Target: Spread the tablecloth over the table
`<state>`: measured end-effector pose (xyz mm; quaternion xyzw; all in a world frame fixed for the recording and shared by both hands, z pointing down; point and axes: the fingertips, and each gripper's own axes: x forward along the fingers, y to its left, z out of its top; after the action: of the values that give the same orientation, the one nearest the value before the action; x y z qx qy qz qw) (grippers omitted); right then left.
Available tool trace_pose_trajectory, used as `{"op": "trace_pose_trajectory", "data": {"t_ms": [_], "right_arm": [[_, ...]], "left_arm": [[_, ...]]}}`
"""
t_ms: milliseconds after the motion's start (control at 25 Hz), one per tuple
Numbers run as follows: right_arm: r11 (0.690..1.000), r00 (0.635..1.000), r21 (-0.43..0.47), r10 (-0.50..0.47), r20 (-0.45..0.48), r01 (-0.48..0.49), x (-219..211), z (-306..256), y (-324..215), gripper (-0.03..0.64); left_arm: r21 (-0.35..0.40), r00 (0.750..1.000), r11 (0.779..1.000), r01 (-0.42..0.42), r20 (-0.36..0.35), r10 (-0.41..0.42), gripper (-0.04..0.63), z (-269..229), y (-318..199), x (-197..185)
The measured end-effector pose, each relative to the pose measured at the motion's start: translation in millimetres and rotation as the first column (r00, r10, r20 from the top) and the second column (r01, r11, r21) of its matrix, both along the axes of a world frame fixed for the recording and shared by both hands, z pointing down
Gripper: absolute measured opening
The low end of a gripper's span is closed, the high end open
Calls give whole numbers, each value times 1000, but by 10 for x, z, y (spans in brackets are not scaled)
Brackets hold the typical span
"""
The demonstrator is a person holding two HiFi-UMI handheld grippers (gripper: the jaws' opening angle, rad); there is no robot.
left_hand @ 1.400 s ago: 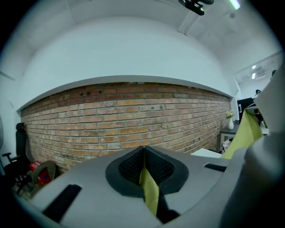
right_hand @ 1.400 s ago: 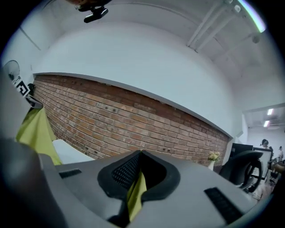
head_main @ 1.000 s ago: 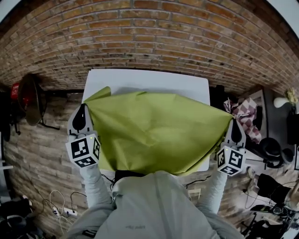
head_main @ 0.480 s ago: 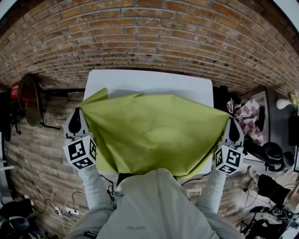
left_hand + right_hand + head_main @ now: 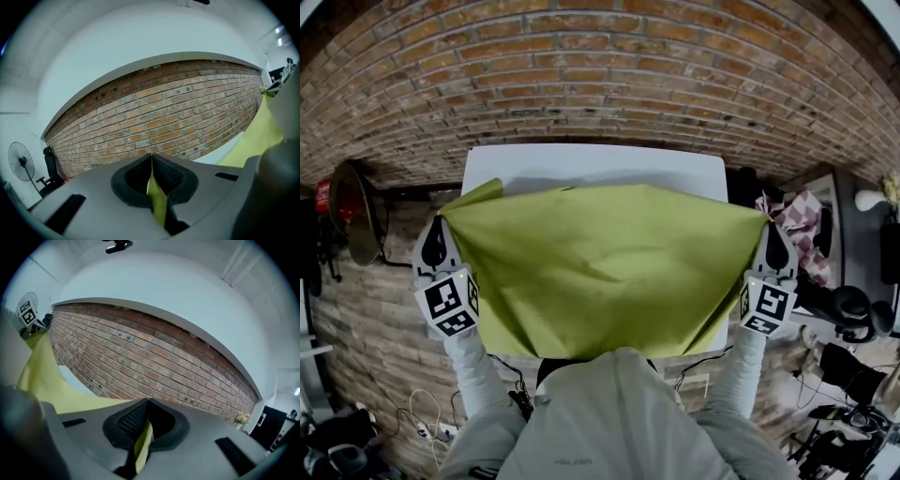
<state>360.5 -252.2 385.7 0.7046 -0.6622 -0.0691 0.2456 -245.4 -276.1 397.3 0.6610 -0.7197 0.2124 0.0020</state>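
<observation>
Person's grey top (image 5: 609, 412), nearest, lower middle of the head view, a sleeve (image 5: 473, 361) running out to each side; left gripper (image 5: 439, 230), jaws pressed together on a fold of the tablecloth (image 5: 600, 267), just outside the table's left edge; right gripper (image 5: 772, 234), jaws likewise clamped on a fold of that cloth, at the table's right edge, both marker cubes turned toward the camera; tablecloth, yellow-green, creased, held taut between the two grippers, its long axis left to right, parallel with the table's near edge; its near edge hangs by the person's chest, its far edge lies across the white table (image 5: 581, 167), with a bare strip beyond it along the far side; one loose corner stands up at the cloth's far left. Room to the left: brick-patterned floor (image 5: 366, 319), a standing fan (image 5: 352, 211) near the table's corner, cables (image 5: 417, 422) by the person's side. Room to the right: tighter, a checked cloth (image 5: 797, 216) and dark clutter just beside the table. Brick wall (image 5: 600, 84), farthest, close behind the table's far edge.
</observation>
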Motion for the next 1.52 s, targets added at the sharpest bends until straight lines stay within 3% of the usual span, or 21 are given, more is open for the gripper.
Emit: {"op": "trace_pose_trajectory", "data": {"t_ms": [400,680,880,1160,1280,1520], "right_arm": [[1000,976,-1,-25,-217,25,206,-19,-758,23],[1000,973,17,13,-231,-10,545,-41,-1401,22],[999,970,35,11,-242,-3,624,-51,-1807,23],[998,976,58,2,-218,11,718,-21,-2400,23],[999,980,44,-5,-198,14,738,87,-2656,23],[995,987,-100,-17,-159,1,757,865,-2916,23]], "left_arm": [[48,985,999,-21,171,13,28,-96,-724,-314],[89,972,995,-34,234,13,28,-279,-1329,-536],[108,971,994,-34,239,7,28,-336,-1789,-661],[130,953,988,-87,299,44,28,-337,-2552,-589],[103,948,989,-105,311,68,28,-171,-2884,-567],[-57,954,992,-111,272,123,28,643,-3219,-515]]}}
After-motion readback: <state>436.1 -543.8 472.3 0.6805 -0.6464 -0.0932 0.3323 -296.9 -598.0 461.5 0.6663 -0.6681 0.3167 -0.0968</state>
